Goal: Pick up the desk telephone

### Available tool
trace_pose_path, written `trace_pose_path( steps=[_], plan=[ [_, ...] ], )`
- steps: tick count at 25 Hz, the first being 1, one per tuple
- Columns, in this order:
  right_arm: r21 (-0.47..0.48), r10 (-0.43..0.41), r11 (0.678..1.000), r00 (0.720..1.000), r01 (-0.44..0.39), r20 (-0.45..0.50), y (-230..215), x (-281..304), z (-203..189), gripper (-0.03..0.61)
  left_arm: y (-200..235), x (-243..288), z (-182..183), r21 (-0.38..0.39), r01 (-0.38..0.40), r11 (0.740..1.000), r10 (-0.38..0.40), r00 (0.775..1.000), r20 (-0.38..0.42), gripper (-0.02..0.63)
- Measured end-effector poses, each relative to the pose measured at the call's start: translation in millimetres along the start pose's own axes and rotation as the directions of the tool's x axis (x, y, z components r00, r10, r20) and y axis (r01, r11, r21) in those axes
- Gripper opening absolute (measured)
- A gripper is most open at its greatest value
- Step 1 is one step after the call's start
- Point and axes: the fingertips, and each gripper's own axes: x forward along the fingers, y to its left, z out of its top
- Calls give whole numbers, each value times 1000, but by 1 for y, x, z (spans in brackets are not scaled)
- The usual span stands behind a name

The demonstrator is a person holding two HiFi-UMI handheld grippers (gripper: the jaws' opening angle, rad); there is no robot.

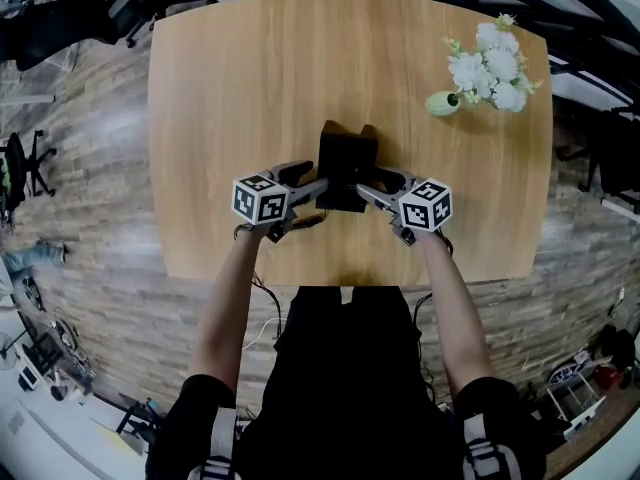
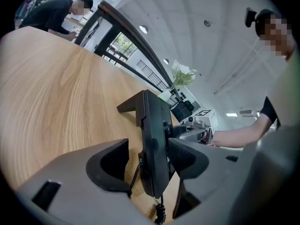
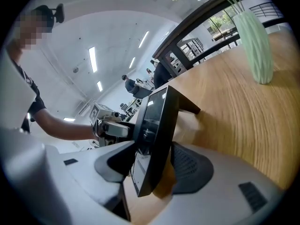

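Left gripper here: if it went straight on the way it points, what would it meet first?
The desk telephone. Its side edge stands between the open jaws of the left gripper, so going on would probably push the phone deeper between them. The right gripper lies beyond it.

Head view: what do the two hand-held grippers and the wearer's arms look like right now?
The left hand-held gripper and right hand-held gripper have light grey moulded bodies with black textured pads. Each carries a white cube printed with black square markers. The person wears a black short-sleeved shirt with grey shoulder straps; the forearms are bare.
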Motion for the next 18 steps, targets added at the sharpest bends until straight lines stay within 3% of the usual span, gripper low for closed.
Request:
trace_pose_path(
  steps=[14, 18],
  plan=[
    [43, 49, 998, 999, -49, 1, -3, 14, -3, 233, 0, 21, -3, -2, 40, 999, -40, 999, -35, 252],
    [60, 64, 996, 998, -65, 6, -2, 16, -1, 232, -6, 24, -7, -7, 89, 996, -90, 994, -64, 252]
  ],
)
